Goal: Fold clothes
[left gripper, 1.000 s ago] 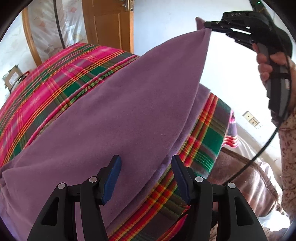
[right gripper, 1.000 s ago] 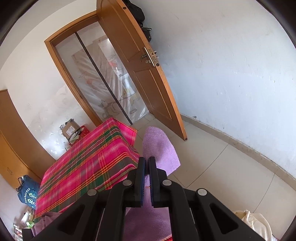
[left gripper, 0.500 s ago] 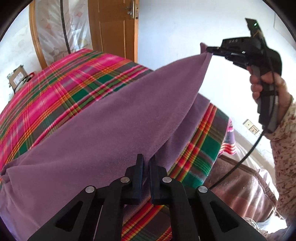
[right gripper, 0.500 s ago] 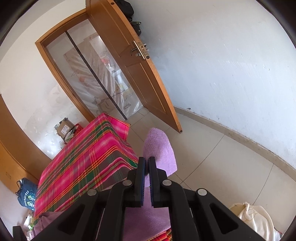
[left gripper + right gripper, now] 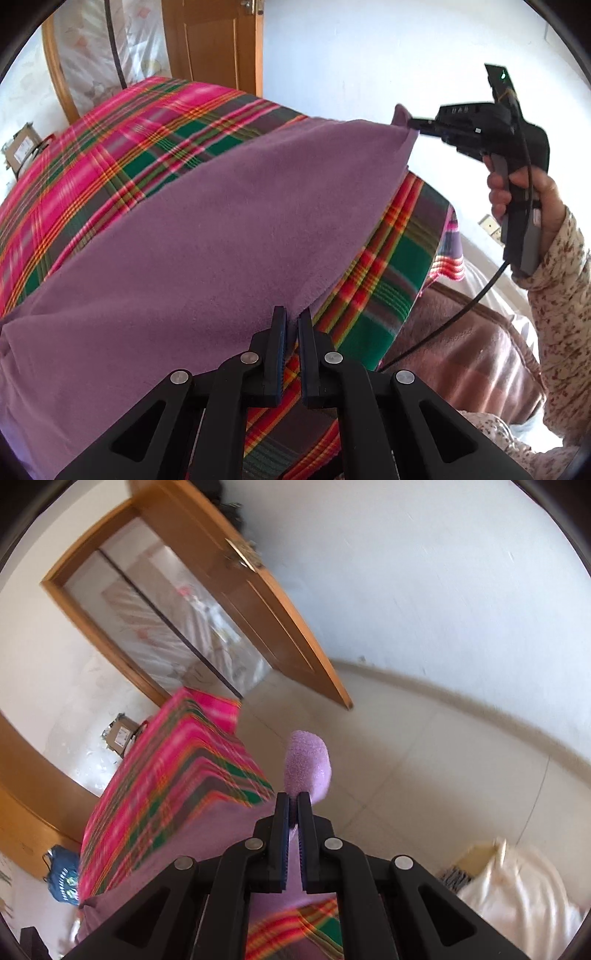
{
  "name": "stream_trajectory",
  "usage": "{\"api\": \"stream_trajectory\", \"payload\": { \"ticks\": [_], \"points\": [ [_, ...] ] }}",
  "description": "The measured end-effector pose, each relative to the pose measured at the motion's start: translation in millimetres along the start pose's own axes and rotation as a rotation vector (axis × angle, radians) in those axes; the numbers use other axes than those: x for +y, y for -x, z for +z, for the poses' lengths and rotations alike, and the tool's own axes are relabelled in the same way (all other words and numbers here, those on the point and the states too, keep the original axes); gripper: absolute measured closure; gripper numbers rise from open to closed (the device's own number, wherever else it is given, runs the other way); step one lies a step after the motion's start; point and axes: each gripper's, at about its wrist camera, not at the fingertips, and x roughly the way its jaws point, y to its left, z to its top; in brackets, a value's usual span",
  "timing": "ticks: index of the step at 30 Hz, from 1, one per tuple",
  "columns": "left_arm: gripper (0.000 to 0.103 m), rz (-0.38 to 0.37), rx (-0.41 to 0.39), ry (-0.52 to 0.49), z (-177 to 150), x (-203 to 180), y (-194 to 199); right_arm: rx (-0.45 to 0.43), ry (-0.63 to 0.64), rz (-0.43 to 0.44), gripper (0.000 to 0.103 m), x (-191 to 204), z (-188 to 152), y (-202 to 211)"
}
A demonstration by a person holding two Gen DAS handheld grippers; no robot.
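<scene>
A purple fleece garment (image 5: 207, 236) lies spread over the table with the pink, green and red plaid cloth (image 5: 122, 147). My left gripper (image 5: 291, 325) is shut on the garment's near edge, right at the table's front. My right gripper (image 5: 415, 125), held in a person's hand (image 5: 517, 192), is shut on the far corner and holds it a little above the table. In the right wrist view that gripper (image 5: 293, 805) pinches the purple fleece, and a rounded tip of the garment (image 5: 306, 764) sticks up past the fingers.
A brown blanket (image 5: 469, 350) lies on a bed to the right of the table. An open wooden door (image 5: 251, 602) and a glass door frame stand beyond the table. White cloth (image 5: 517, 886) lies on the floor at the right, and a blue bag (image 5: 62, 871) at the left.
My left gripper has shut on the garment's near edge. My right gripper has sunk with the far corner, so the lifted fabric now lies lower and flatter over the table.
</scene>
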Motion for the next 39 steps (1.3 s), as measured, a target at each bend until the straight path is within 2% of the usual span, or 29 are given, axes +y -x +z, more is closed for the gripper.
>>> {"api": "stream_trajectory", "payload": {
  "ticks": [7,12,13,15,17,19,22,26,32,34,39],
  "points": [
    [0.097,-0.026,0.011,0.014,2,0,-3,0.098,-0.042,-0.027,0.096,-23,-17,-18],
    [0.097,-0.048,0.014,0.021,4,6,-3,0.112,-0.078,-0.182,0.095,-34,-10,-19],
    [0.097,-0.049,0.014,0.021,4,6,-3,0.098,-0.074,-0.176,0.094,-32,-4,-18],
    [0.097,-0.057,0.013,0.023,3,9,-3,0.07,-0.042,-0.106,0.09,-18,5,-15],
    [0.096,-0.069,0.012,0.032,1,13,-3,0.071,0.012,-0.034,0.075,3,12,-18],
    [0.096,-0.08,0.011,0.039,1,16,-2,0.085,0.075,0.018,0.069,25,15,-25],
    [0.096,-0.085,0.012,0.034,0,16,-2,0.109,0.158,0.07,0.069,53,16,-37],
    [0.092,-0.103,0.01,0.034,0,17,-1,0.173,0.245,0.079,0.068,75,9,-56],
    [0.092,-0.124,0.009,0.046,0,21,-1,0.222,0.265,0.103,0.068,81,5,-73],
    [0.092,-0.129,0.009,0.048,0,21,-2,0.224,0.276,0.085,0.068,82,4,-74],
    [0.092,-0.138,0.008,0.051,0,23,-2,0.239,0.289,0.079,0.075,84,0,-80]
  ]
}}
